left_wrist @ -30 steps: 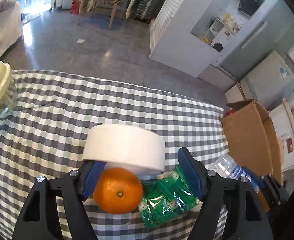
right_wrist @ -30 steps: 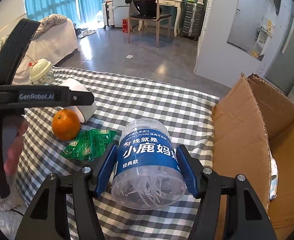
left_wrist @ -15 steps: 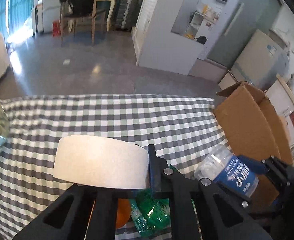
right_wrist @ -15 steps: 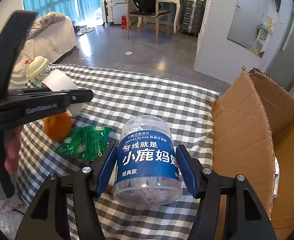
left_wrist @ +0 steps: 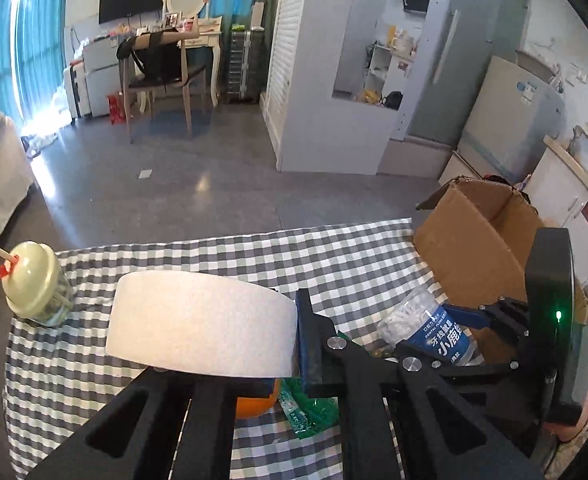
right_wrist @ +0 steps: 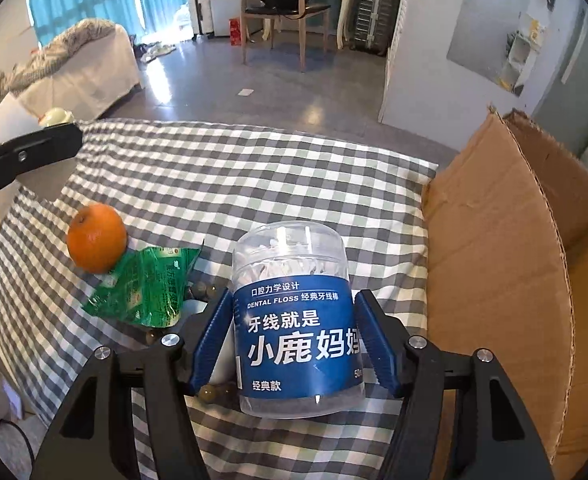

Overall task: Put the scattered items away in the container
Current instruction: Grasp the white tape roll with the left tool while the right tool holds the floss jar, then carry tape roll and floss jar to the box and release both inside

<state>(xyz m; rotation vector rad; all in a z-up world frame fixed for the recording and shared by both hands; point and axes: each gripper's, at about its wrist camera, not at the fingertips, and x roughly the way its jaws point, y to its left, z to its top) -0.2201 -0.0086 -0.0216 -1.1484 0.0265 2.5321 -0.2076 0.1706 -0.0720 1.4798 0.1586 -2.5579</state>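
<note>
My left gripper is shut on the wall of a white toilet paper roll and holds it above the checked cloth. Below it lie an orange and a green packet. My right gripper is shut on a clear dental floss jar with a blue label, its blue pads pressed on both sides. The jar is tilted, just left of the open cardboard box.
A glass cup with a pale green lid and straw stands at the cloth's far left edge. Small brown beads lie under the jar. The table edge drops to a grey floor beyond. A hand grips the right tool.
My left gripper closed on the roll's wall and lifted it off the cloth, away from the orange and packet. The right gripper has kept hold of the jar, barely moving.
</note>
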